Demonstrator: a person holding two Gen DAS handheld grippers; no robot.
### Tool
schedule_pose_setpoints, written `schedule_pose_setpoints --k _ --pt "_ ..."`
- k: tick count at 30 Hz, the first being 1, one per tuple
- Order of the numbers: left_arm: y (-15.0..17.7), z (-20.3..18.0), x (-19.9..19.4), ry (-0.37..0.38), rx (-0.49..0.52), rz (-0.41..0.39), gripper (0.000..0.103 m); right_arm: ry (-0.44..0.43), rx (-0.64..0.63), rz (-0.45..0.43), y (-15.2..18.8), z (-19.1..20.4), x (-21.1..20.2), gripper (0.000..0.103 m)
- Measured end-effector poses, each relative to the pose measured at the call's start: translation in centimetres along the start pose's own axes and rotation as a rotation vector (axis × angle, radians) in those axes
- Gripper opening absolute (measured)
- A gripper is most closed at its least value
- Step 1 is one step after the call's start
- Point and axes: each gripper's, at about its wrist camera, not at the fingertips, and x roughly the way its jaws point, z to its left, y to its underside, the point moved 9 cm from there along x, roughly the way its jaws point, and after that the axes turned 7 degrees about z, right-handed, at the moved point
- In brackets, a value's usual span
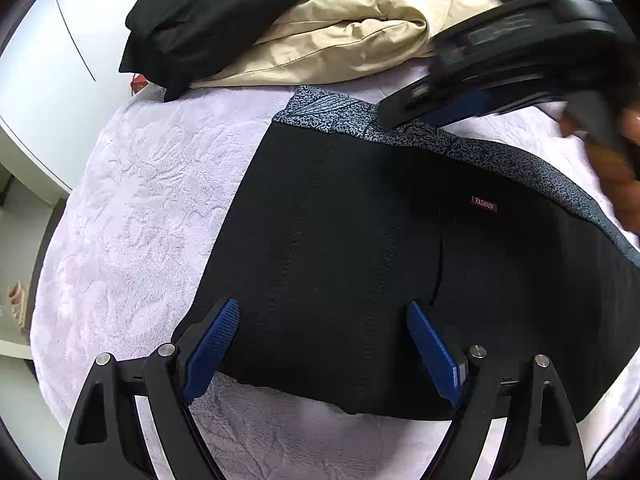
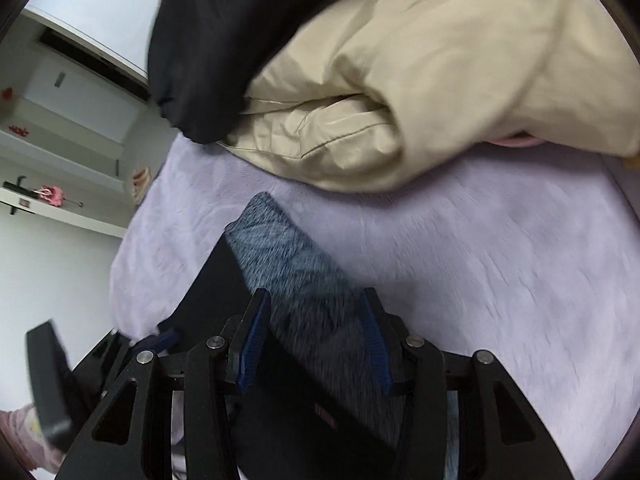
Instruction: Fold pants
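Folded black pants [image 1: 352, 248] lie flat on a lilac blanket [image 1: 152, 216], with a speckled grey-blue waistband [image 1: 400, 124] along the far edge and a small red "FASHION" label [image 1: 484, 205]. My left gripper [image 1: 322, 320] is open and empty, hovering over the near part of the pants. My right gripper [image 2: 316, 300] is open over the waistband [image 2: 296, 276]; it also shows in the left wrist view [image 1: 404, 114] at the top right, blurred. In the right wrist view the left gripper [image 2: 156, 340] shows at the lower left.
A heap of beige cloth [image 1: 360, 36] and a black garment [image 1: 208, 16] lies at the blanket's far edge, also in the right wrist view [image 2: 440, 80]. White furniture [image 1: 44, 92] stands to the left, past the blanket's edge.
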Motion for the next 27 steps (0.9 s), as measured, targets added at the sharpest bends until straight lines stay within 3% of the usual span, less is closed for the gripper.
schedule_pose_setpoints --k 1,2,3,5,7,10,14,15,19,23,24,26,27 --pt "0.1 0.1 0.0 0.005 -0.001 -0.005 0.087 -0.011 0.006 0.032 -0.2 0.1 1.0 0.048" --pt "0.3 0.2 0.0 0.010 -0.003 -0.009 0.087 -0.029 0.007 0.050 -0.4 0.3 1.5 0.027" --pt "0.4 0.3 -0.1 0.015 -0.008 -0.011 0.087 -0.036 0.003 0.053 -0.4 0.6 1.6 0.015" --pt "0.8 0.5 -0.3 0.028 -0.020 -0.015 0.087 -0.074 -0.025 0.032 -0.5 1.8 0.8 0.004" --pt "1.1 0.7 -0.2 0.027 -0.017 -0.013 0.087 -0.124 -0.035 0.022 -1.0 3.1 0.5 0.003" --pt "1.2 0.7 0.1 -0.007 0.013 -0.003 0.087 -0.019 -0.013 0.019 -1.9 2.5 1.7 0.003" --pt "-1.0 0.3 -1.9 0.028 0.007 -0.021 0.087 -0.049 0.120 -0.052 -0.9 1.1 -0.7 0.012" --pt "-1.7 0.2 -2.3 0.031 0.008 -0.029 0.087 -0.053 0.153 -0.086 0.2 0.5 -2.1 0.018" --pt "-5.3 -1.9 -2.0 0.045 0.041 -0.038 0.087 -0.013 0.279 -0.158 6.9 -3.0 -6.5 0.020" --pt "-8.4 -3.7 1.9 -0.018 0.050 -0.027 0.087 0.030 0.411 -0.118 12.8 -8.3 -6.5 0.020" --pt "-8.6 -3.6 2.6 -0.044 0.038 -0.017 0.091 0.053 0.441 -0.112 13.8 -9.6 -6.0 0.020" --pt "-9.3 -2.6 3.7 -0.088 -0.015 -0.002 0.103 0.003 0.497 -0.171 14.6 -11.4 -6.3 0.016" --pt "-9.3 -2.4 3.7 -0.082 -0.027 0.004 0.103 0.003 0.537 -0.204 15.0 -12.2 -7.0 0.016"
